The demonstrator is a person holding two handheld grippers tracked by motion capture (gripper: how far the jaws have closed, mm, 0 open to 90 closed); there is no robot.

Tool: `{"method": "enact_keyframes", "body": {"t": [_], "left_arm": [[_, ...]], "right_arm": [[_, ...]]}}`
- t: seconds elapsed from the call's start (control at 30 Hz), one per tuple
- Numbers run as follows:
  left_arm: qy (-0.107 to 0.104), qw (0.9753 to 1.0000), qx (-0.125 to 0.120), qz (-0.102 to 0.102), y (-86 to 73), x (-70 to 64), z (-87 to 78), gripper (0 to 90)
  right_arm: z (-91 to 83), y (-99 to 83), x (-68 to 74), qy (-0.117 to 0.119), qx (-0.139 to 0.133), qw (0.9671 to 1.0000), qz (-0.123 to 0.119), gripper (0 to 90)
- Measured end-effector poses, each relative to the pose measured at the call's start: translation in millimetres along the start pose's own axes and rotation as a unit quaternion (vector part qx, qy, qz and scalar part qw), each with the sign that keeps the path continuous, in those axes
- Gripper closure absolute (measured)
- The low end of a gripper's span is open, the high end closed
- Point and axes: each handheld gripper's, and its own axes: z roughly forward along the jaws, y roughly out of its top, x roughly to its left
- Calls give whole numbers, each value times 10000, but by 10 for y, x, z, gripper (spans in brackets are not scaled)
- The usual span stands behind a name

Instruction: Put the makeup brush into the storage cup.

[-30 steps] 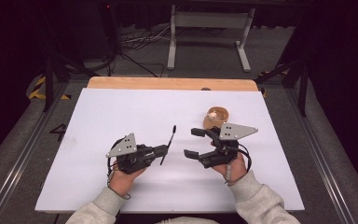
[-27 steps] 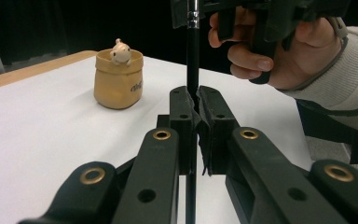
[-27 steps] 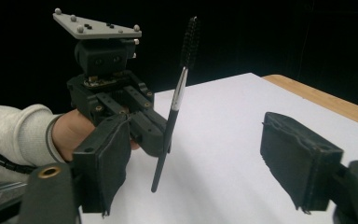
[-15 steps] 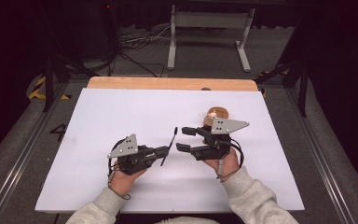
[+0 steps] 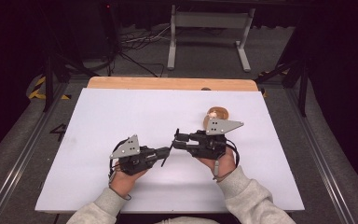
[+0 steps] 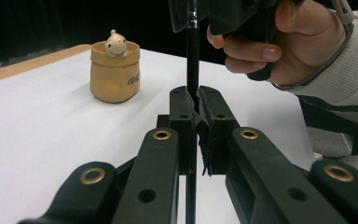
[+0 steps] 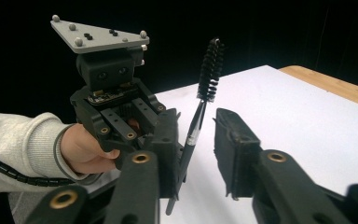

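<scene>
My left gripper (image 5: 167, 151) is shut on the thin black handle of a small bristle brush (image 5: 176, 132) and holds it upright and slightly tilted over the white table (image 5: 121, 112). The left gripper view has its jaws (image 6: 195, 100) pressed onto the handle (image 6: 192, 56). My right gripper (image 5: 177, 140) is open and faces the left one. In the right gripper view the brush handle (image 7: 192, 133) stands between the right gripper's jaws (image 7: 198, 126), close to the left jaw, with the bristles (image 7: 209, 74) above them. A tan pot (image 5: 216, 113) with a small figure sits behind the right gripper.
The tan pot (image 6: 115, 70) stands on the white sheet toward the back right. A wooden strip (image 5: 168, 83) runs along the table's far edge. Beyond it are a metal stand (image 5: 209, 21) and cables on the floor.
The right gripper has moved left, toward the left gripper, until its open jaws sit around the brush handle. The left gripper and brush have stayed in place.
</scene>
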Motion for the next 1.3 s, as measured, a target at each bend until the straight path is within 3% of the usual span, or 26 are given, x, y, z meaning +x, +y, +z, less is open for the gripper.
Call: {"method": "enact_keyframes", "body": {"t": [0.23,0.47,0.53,0.67,0.77,0.9,1.13,1.3], "left_arm": [[58,9999,90,111,-3,-17,18,849],[42,9999,86,143,-6,-24,26,848],[-55,9999,21,118,-7,-14,28,840],[-121,9999,-78,-41,7,4,30,561],[-32,9998,-178,-111,18,21,23,349],[120,9997,-219,18,22,33,6,207],[258,9996,-106,-31,28,87,-33,75],[418,9991,-65,-15,33,94,-95,61]], "right_arm": [[12,9,15,-8,6,10000,-27,832],[24,3,10,95,-30,9999,96,853],[23,2,4,151,-60,9998,136,858],[3,22,8,137,-127,9997,128,860],[-32,56,5,92,-167,9998,81,860],[-92,101,-9,8,-212,9998,34,859],[-213,190,-62,-194,-248,9994,-105,859],[-304,264,-112,-367,-304,9987,-164,858]]}}
